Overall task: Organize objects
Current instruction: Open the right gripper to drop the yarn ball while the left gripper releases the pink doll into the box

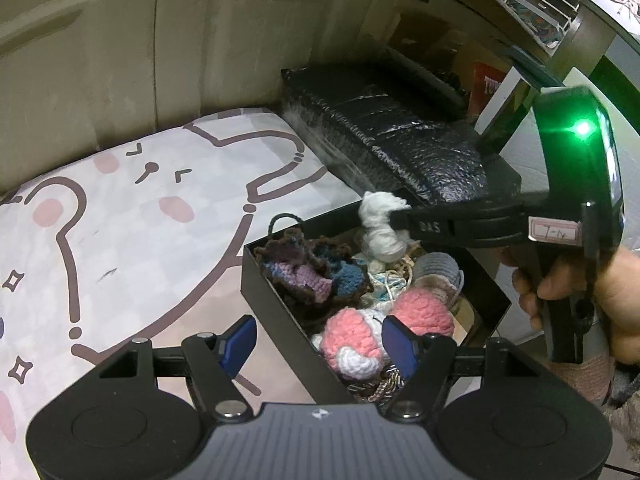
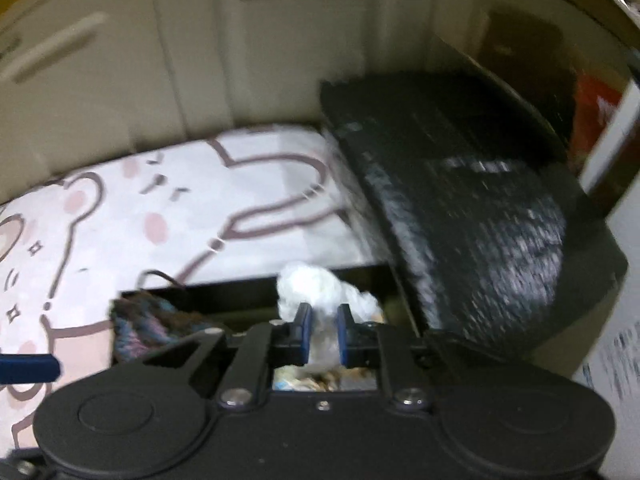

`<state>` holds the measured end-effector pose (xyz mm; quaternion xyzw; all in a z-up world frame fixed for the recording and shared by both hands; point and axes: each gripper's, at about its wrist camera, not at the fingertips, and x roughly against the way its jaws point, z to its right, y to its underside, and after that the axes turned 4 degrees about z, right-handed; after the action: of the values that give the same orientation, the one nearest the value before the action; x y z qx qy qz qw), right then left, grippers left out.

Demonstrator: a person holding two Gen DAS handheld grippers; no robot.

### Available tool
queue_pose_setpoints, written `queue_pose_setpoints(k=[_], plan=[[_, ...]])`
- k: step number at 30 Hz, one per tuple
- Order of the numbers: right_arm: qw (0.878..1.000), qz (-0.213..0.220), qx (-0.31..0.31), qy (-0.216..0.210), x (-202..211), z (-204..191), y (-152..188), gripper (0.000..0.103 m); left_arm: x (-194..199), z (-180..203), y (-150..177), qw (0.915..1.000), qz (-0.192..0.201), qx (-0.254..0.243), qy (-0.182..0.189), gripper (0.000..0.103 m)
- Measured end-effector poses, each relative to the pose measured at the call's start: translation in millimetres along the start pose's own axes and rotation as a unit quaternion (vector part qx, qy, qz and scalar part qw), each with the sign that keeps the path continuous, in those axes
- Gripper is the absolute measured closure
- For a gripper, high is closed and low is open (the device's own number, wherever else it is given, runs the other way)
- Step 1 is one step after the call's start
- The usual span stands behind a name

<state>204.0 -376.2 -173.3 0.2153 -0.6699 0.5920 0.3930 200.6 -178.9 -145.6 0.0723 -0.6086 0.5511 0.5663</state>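
Bedsheet with cartoon print [image 1: 168, 216] under black box [image 1: 276, 288] of crochet pieces. Right gripper [image 2: 323, 330] pinched narrow on white yarn bundle [image 1: 380, 224] above box's far end, probably sorting it out. Left gripper [image 1: 318, 342] half-spread, empty, hovering at box's near edge.

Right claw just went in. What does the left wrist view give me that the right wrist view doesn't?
Only the left wrist view: the box's full contents, including two pink crochet balls and a grey piece, plus the hand on the right claw and the empty, open left claw.
Only the right wrist view: the right claw pads pinching the white yarn from behind.
Both: the white yarn, black box, purple-blue crochet piece, and cartoon sheet.
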Motion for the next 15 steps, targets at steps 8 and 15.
queue_pose_setpoints(k=[8,15], plan=[[0.998,0.013,-0.056,-0.030,14.1,15.3,1.1,0.084,1.1,0.7,-1.4,1.0000,0.004,0.003,-0.003,0.033],[0.997,0.026,-0.060,-0.046,45.8,20.9,3.9,0.070,9.0,1.4,-0.5,0.9998,0.010,0.009,-0.011,0.033]])
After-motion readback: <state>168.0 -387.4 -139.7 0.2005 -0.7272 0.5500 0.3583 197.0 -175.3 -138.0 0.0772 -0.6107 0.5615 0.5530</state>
